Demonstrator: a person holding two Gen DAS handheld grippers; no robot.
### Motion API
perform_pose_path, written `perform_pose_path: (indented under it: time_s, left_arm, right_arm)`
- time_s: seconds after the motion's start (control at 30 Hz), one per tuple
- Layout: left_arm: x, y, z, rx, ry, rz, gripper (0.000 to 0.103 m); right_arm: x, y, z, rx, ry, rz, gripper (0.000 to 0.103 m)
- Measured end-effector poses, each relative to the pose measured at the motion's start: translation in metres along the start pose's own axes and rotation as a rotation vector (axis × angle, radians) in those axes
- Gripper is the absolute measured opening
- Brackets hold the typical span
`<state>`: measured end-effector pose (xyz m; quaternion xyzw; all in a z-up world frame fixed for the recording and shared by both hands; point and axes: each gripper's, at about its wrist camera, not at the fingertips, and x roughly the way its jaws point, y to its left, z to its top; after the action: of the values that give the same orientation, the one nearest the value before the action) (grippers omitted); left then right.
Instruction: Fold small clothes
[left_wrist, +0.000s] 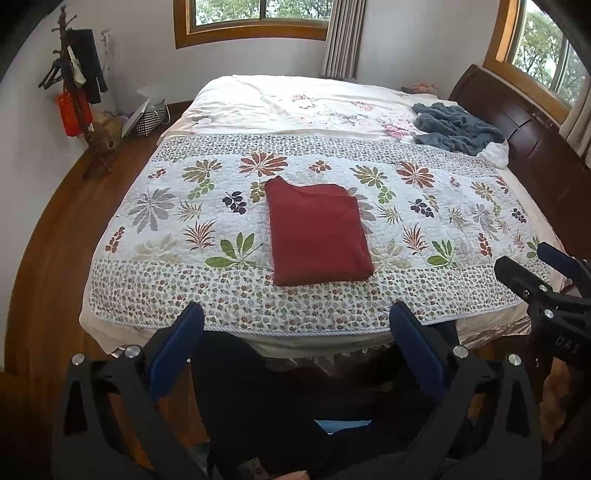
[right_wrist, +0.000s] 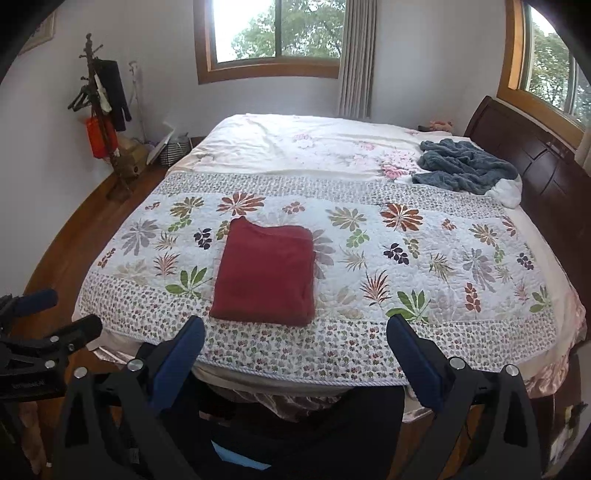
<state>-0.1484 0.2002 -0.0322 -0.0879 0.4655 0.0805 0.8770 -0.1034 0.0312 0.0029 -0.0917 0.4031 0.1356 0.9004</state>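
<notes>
Nearest, the left gripper (left_wrist: 295, 325) hangs just off the foot edge of the bed, its blue-padded black jaws spread wide with nothing between them. Beside it the right gripper (right_wrist: 295, 332) sits at the same edge, jaws likewise spread wide and empty; each gripper shows at the side of the other's view, and dark clothing of the person fills the bottom of both views.

Just past the jaws lies the white quilted bedspread with printed leaves and flowers (left_wrist: 424, 206), spread flat across the near half of the bed. On it, a little left of centre and close to the near floral border, rests the dark red folded garment (left_wrist: 317, 236), a neat flat rectangle with one corner poking up at its far left, apart from both grippers.

Farther on, a cream sheet with pink blossoms (left_wrist: 295, 107) covers the rest of the bed, and a crumpled grey-blue knitted blanket (left_wrist: 454, 127) lies at the far right by the dark wooden headboard (left_wrist: 517, 122). At far left a wooden coat stand (left_wrist: 74, 92) with dark clothes and a red bag stands on the brown wooden floor (left_wrist: 55, 240), against the white wall
</notes>
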Motion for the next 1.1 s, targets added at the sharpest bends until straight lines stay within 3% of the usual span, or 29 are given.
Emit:
perform_pose_path:
  time_s: [1.1]
  left_arm:
    - [0.002,0.002,0.003,-0.019,-0.031,0.011,0.1]
  right_arm:
    - [0.007,0.008,0.006,-0.021,-0.02,0.001,0.099]
